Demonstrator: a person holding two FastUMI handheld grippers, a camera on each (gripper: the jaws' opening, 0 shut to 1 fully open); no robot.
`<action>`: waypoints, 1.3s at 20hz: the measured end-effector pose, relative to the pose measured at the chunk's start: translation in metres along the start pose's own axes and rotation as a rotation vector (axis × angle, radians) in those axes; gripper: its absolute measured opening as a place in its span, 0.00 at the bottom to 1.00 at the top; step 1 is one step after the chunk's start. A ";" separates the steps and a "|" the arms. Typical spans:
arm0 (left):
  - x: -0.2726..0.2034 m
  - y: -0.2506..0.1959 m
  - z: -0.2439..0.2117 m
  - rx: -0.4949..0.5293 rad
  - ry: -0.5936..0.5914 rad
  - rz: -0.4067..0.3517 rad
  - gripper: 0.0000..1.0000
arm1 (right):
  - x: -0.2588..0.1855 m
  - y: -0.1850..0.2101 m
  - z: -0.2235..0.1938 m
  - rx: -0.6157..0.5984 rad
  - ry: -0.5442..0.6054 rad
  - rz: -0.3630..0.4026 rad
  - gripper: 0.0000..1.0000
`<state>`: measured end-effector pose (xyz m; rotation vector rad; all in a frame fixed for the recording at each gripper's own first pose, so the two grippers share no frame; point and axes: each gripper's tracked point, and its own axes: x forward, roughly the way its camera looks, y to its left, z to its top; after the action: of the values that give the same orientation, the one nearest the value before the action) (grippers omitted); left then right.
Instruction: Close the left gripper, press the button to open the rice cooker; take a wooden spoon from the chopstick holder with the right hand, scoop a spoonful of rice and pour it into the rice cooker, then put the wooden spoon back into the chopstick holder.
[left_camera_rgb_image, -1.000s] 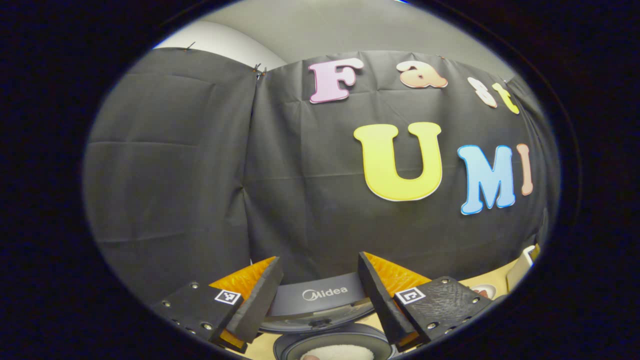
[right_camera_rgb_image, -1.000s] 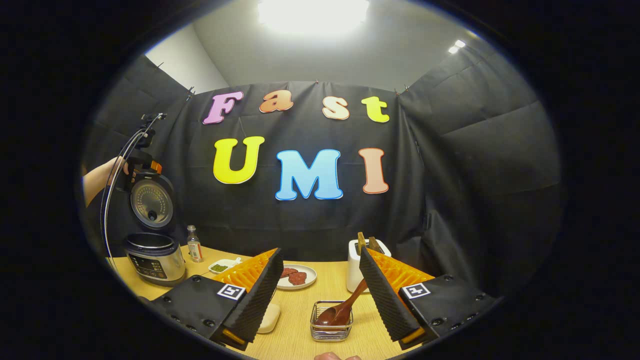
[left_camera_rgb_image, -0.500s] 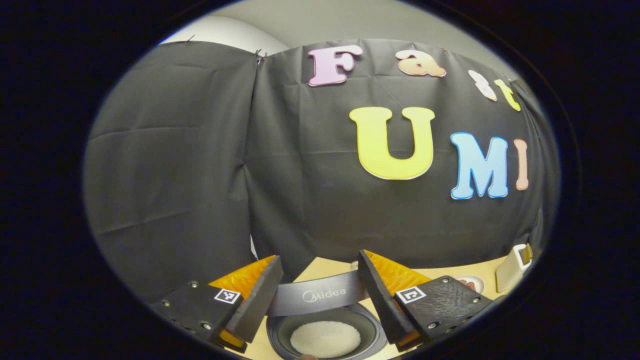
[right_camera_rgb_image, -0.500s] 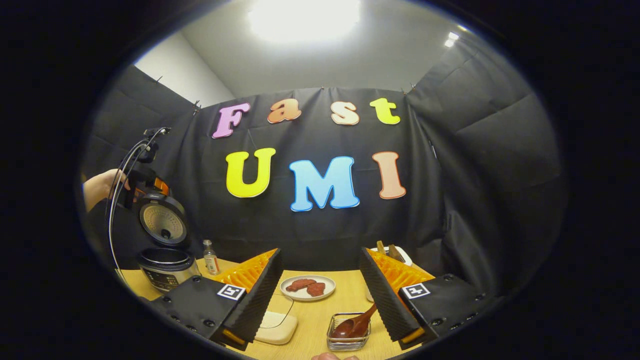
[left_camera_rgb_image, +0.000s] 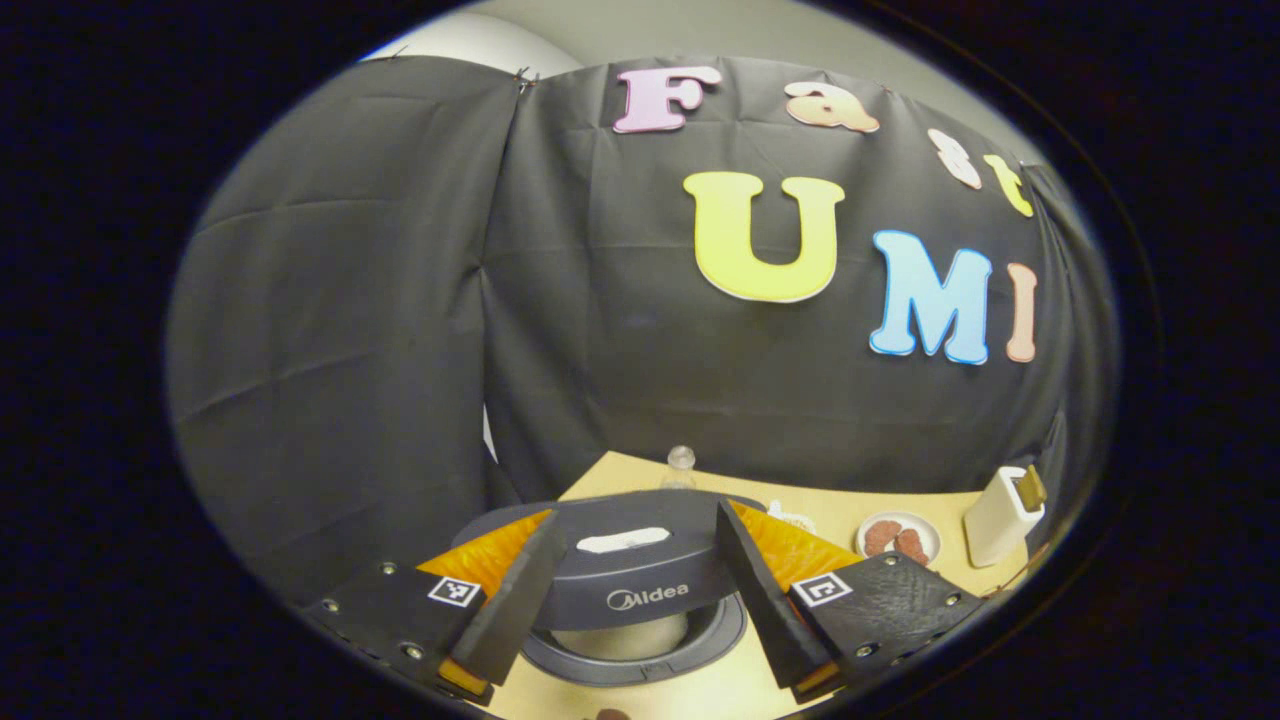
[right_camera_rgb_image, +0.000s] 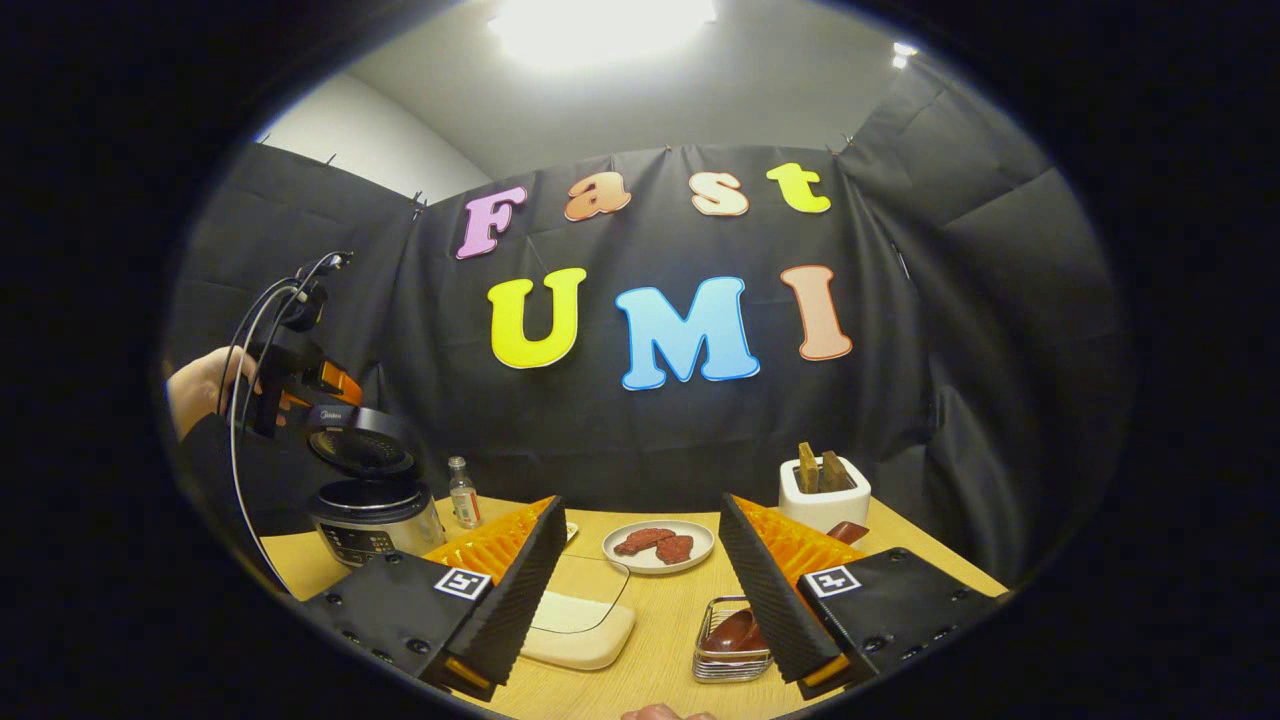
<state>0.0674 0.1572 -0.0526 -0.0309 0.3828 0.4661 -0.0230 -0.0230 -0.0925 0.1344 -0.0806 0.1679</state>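
Status: the rice cooker (right_camera_rgb_image: 375, 515) stands unlatched at the far left of the counter (right_camera_rgb_image: 655, 610), so the button step is judged complete. Its lid (left_camera_rgb_image: 625, 560) is neither upright nor shut. It hangs partway down over the pot. The left hand-held gripper (left_camera_rgb_image: 635, 515) has its fingers spread either side of the lid's front edge and clamps nothing. Contact with the lid cannot be confirmed. A pale mass shows under the lid rim, possibly rice. The right hand-held gripper (right_camera_rgb_image: 640, 503) is empty, jaws apart, above the near counter. The wooden spoon (right_camera_rgb_image: 735, 630) lies bowl-down in a wire basket (right_camera_rgb_image: 715, 665) just beside the right finger, near the chopstick holder (right_camera_rgb_image: 825, 505) but not in it. Outstanding: returning the spoon to the holder. Whether the scoop has been delivered cannot be verified.
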 end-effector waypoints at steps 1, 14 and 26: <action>0.000 -0.004 -0.019 0.001 0.027 -0.013 0.97 | -0.003 -0.002 0.001 -0.005 -0.007 -0.007 0.98; 0.006 -0.017 -0.120 0.125 0.089 -0.098 0.98 | -0.030 -0.010 -0.004 0.002 -0.009 -0.035 0.98; -0.001 -0.015 -0.113 0.142 0.046 -0.131 0.97 | -0.015 -0.023 -0.012 -0.030 0.032 -0.080 0.98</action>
<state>0.0337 0.1306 -0.1579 0.0708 0.4549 0.3083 -0.0329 -0.0467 -0.1083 0.1043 -0.0455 0.0894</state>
